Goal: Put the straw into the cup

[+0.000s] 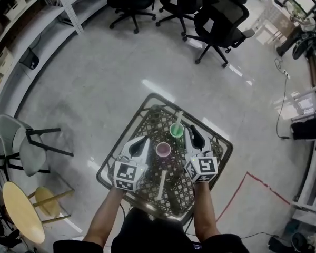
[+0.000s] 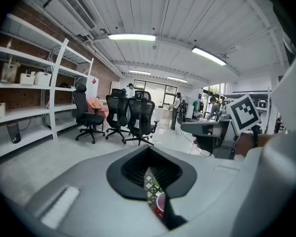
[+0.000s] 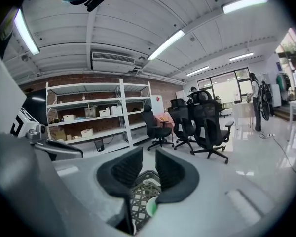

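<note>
At centre frame, a green plastic cup point(image 1: 176, 130) and a pink plastic cup point(image 1: 163, 149) are showing against a black lattice-patterned metal table point(image 1: 157, 119).

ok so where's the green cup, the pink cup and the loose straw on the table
green cup point(image 1: 176, 131), head view, inside its open top
pink cup point(image 1: 163, 149), head view, inside its open top
loose straw point(image 1: 161, 183), head view, middle of its length
</note>
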